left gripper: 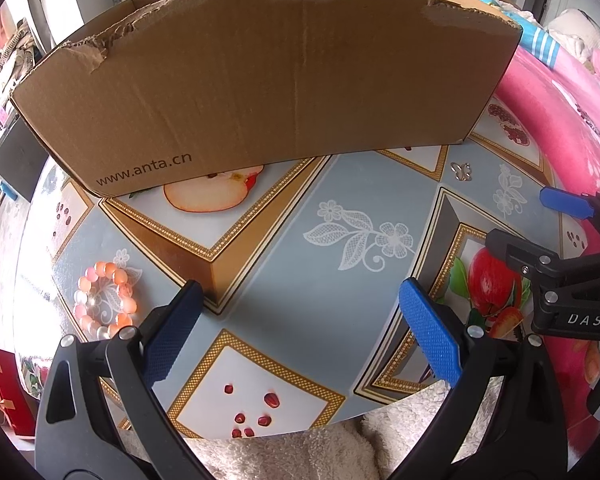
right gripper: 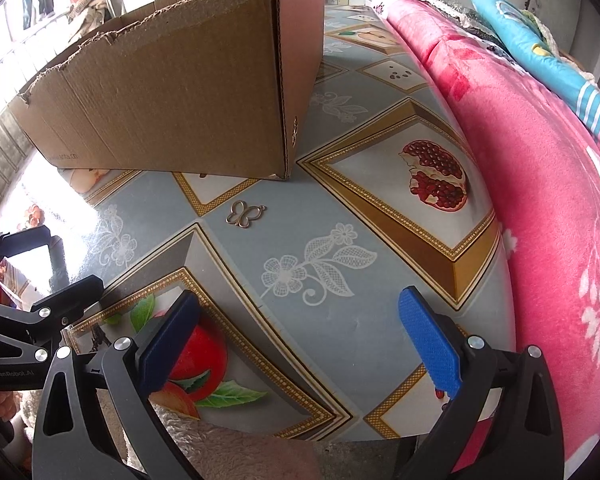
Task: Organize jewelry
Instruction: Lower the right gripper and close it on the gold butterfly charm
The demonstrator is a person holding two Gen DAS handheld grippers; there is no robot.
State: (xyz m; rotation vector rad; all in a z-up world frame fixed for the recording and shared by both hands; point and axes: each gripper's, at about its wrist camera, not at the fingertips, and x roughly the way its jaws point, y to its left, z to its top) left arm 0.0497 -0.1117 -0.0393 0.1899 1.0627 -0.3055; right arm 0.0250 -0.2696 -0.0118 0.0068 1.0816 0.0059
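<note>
Fuzzy cream fabric, perhaps a towel or a sleeve, fills the bottom edge of the left wrist view, just under the left gripper [left gripper: 300,332]. Its two blue-padded fingers stand wide apart with nothing between them, hovering over a table [left gripper: 284,248] covered in an oilcloth printed with fruit and lace flowers. A beaded bracelet [left gripper: 106,300] of orange, pink and pearl-white beads lies flat on the cloth just outside the left finger, close to the table's left edge. A large open cardboard box [left gripper: 260,92] with a torn rim stands at the back of the table. A small metal butterfly charm [left gripper: 461,171] lies far ahead and to the right, near the box's right corner. The right gripper [left gripper: 548,232] enters from the right edge.

From the right wrist view, the right gripper [right gripper: 300,332] is likewise spread open and empty above the cloth. The butterfly charm [right gripper: 245,213] lies ahead and slightly left of centre, apart from the fingers, just in front of the box [right gripper: 172,92], its wings spread roughly left to right. The bracelet is washed out in glare at far left and cannot be made out clearly. A pink blanket [right gripper: 540,184] runs along the table's right side.

Judging by position, the bracelet is the left gripper's nearer target and the charm the right's.
</note>
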